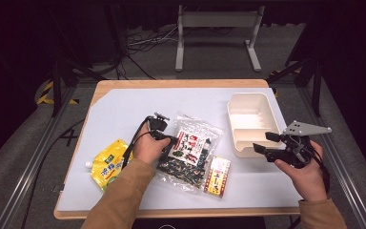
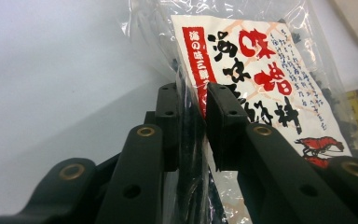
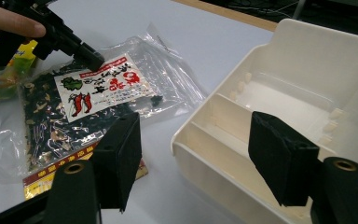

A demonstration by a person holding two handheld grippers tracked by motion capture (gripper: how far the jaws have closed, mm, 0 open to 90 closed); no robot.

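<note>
Clear plastic bag (image 2: 242,60) edge pinched by left gripper (image 2: 193,100).

Tan sleeves (image 1: 119,191); black claws with brass rivets (image 2: 191,116).

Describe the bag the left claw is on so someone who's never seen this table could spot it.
On the pale mat covering the wooden table, look left of the cream divided tray. The clear plastic bag lies at the middle, between a yellow spouted pouch and a small red-and-yellow packet. Unlike those, it is see-through, full of dark dried pieces, with a white label bearing red and black characters.
</note>
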